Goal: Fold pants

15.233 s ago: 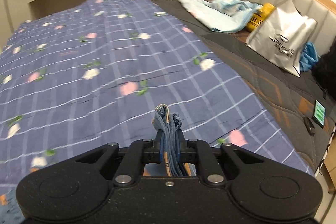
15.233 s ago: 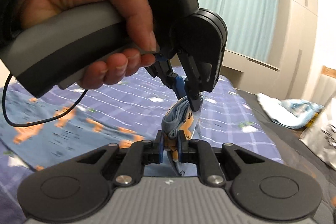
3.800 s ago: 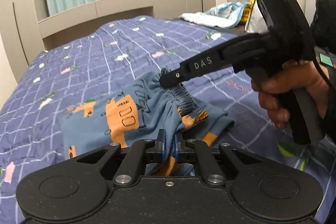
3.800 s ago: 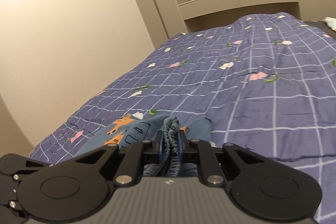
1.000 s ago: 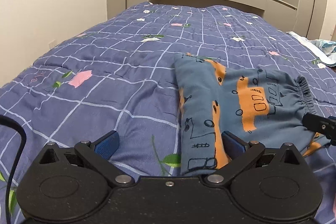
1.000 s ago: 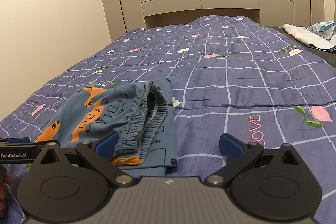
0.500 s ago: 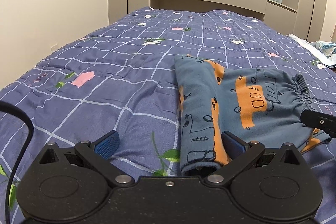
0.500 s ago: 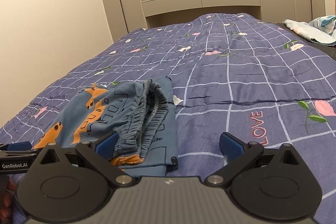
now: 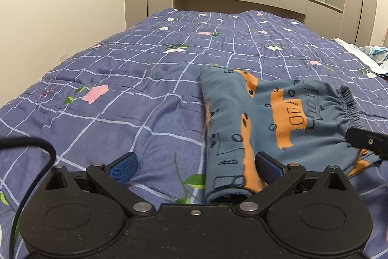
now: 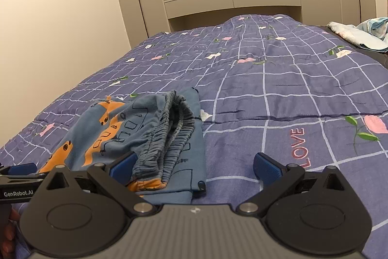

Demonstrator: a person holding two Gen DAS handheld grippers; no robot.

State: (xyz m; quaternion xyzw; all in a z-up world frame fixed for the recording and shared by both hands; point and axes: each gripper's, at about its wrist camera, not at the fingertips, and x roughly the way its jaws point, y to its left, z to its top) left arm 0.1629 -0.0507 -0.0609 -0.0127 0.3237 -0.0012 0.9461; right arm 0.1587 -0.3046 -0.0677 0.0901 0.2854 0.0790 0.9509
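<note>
Hand-held gripper [image 9: 195, 168] withdrawn, pants [image 9: 271, 123] just ahead

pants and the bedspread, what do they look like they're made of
Pants: soft matte knit, probably cotton jersey; it folds limply, and the waistband is gathered elastic with fine ribbing. Bedspread: smooth woven fabric, likely cotton, lightly padded; its printed grid lies over puffy creases.

Pants released, now folded on quilt.
Both grippers, earlier clamped on bunched cloth, now spread wide: left gripper [image 9: 195, 165], right gripper [image 10: 194, 165]. Pants [image 9: 266, 123] lie flat on quilt [image 9: 126, 98].
</note>
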